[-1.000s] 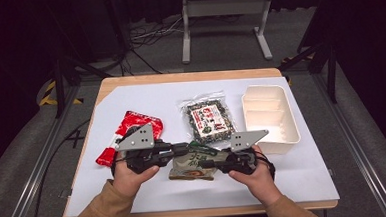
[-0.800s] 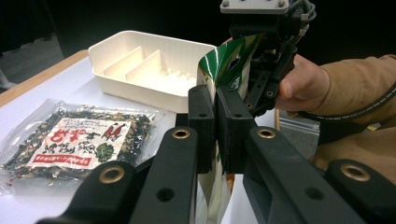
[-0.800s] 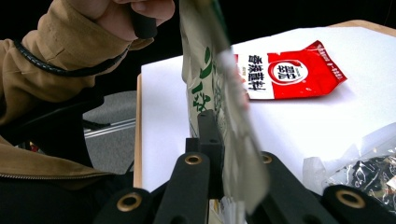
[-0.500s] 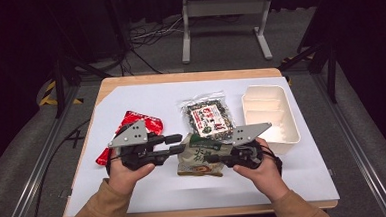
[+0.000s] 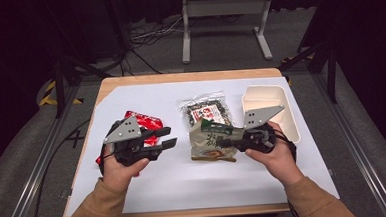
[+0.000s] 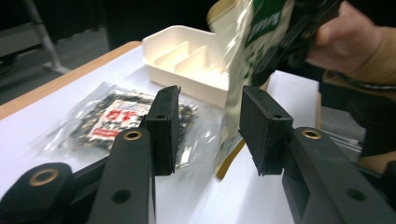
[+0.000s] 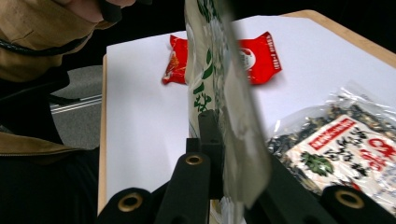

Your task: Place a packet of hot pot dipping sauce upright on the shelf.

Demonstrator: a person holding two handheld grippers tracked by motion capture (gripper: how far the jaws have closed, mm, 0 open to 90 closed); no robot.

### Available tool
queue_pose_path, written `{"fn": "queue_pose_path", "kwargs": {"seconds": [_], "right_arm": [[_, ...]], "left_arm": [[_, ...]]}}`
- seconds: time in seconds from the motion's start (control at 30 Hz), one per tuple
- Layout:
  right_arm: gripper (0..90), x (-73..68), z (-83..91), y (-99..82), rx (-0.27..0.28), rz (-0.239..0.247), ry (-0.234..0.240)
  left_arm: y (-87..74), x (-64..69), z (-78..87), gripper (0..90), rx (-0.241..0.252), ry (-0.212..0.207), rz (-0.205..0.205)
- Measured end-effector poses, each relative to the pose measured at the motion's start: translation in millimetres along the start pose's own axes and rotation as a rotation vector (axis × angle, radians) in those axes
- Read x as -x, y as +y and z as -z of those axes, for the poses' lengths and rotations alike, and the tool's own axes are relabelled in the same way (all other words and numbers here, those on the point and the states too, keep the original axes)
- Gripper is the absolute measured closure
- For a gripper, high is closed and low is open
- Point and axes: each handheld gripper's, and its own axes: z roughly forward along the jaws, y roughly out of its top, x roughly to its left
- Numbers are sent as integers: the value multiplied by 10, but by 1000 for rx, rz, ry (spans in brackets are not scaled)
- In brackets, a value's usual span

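Note:
A beige and green snack bag point(image 5: 210, 143) hangs tilted above the white sheet, and my right gripper point(image 5: 225, 142) is shut on its right edge. In the right gripper view the bag point(image 7: 212, 70) stands on edge between the two black jaws of that gripper point(image 7: 219, 140). My left gripper point(image 5: 171, 137) sits a little left of the bag. Its jaws have just been opening and now stand apart with nothing between them. In the left gripper view the bag point(image 6: 236, 70) hangs just beyond the left gripper point(image 6: 208, 128), untouched by its pads.
A red packet point(image 5: 145, 122) lies behind the left hand. A clear bag of dark snacks point(image 5: 206, 109) lies at mid table. A white divided tray point(image 5: 272, 95) stands at the right, behind the right hand. A white sheet point(image 5: 195, 183) covers the wooden table.
The left gripper's jaws have opened off the snack bag and drawn back to the left. The right gripper has lifted the bag up and toward the right.

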Motion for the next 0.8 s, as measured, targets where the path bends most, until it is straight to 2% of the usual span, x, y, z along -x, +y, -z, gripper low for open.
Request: {"fn": "queue_pose_path", "kwargs": {"seconds": [0.2,0.43,0.8], "right_arm": [[895,110,142,68,-1,3,-30],[895,256,325,162,-9,15,-72],[895,507,510,201,5,29,-112]], "left_arm": [[-32,-69,29,584,-12,23,19],[-49,-148,91,572,-18,80,15],[-100,-266,139,561,-24,110,57]]}}
